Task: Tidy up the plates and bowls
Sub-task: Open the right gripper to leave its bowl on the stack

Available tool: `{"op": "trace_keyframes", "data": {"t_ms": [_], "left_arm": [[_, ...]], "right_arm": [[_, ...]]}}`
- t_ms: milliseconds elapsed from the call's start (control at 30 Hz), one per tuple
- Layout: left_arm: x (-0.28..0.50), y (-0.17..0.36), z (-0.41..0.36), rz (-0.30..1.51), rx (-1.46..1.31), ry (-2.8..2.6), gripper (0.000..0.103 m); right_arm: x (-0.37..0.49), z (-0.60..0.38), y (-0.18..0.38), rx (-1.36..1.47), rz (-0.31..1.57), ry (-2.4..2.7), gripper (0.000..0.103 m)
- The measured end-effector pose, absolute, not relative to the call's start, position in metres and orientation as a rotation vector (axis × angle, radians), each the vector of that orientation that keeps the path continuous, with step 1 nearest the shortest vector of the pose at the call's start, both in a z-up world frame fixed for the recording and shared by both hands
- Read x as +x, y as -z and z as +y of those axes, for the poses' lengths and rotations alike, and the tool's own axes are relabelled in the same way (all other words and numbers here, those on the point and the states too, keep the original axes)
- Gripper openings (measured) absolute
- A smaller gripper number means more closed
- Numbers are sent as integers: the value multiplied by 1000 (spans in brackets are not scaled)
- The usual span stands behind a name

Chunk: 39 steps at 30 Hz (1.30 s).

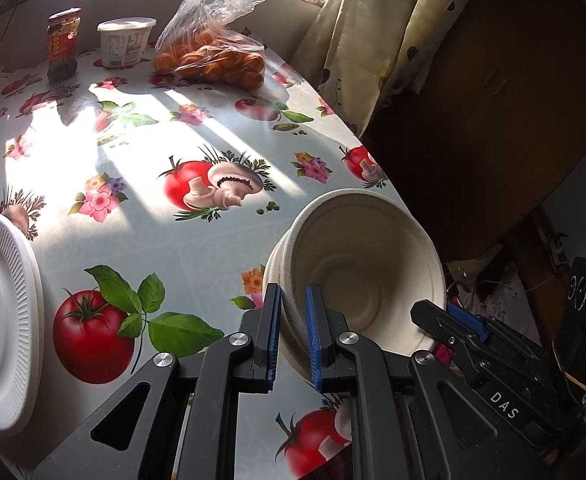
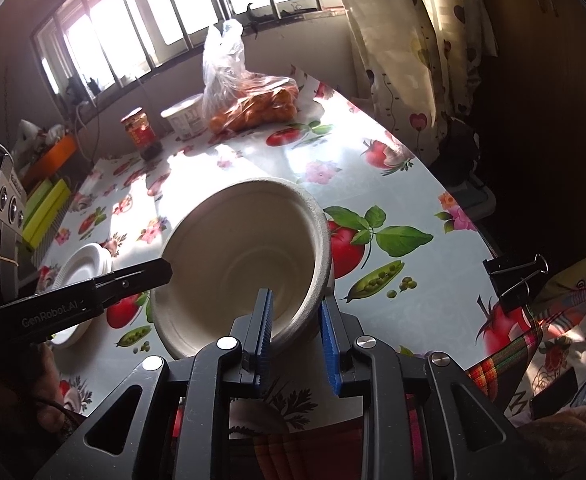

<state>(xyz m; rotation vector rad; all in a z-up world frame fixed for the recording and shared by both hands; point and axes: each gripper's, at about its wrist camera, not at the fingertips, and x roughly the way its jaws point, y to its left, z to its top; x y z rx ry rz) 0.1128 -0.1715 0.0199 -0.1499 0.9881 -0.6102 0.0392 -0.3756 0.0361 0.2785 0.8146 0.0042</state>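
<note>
Here the desk (image 1: 197,248), under a tomato-print cloth, carries a stack of white ribbed plates (image 1: 1,320) at its left edge. The beige bowl (image 1: 357,276), nested in a second one, is tilted with its mouth toward both cameras, near the desk's right edge. The left hand-held gripper (image 1: 293,332) reaches forward and clamps the bowl's left rim between blue pads. The right hand-held gripper (image 2: 296,334) straddles the rim on the opposite side (image 2: 245,256); whether its pads touch cannot be told.

Jar (image 1: 63,44), tub (image 1: 125,42), bagged oranges (image 1: 217,60)
</note>
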Motion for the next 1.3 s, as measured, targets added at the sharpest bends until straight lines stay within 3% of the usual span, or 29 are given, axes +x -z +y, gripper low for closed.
{"op": "trace_keyframes", "data": {"t_ms": [533,1100,1300], "left_arm": [[114,-19,-170,996,-153,598,12],[114,-17,-170,998,-148,585,13],[115,-15,-169,999,-145,580,14]], "right_arm": [[40,-374,-35,273,815,3,34],[40,-373,-34,272,817,2,35],[39,-372,-32,274,813,2,43]]}}
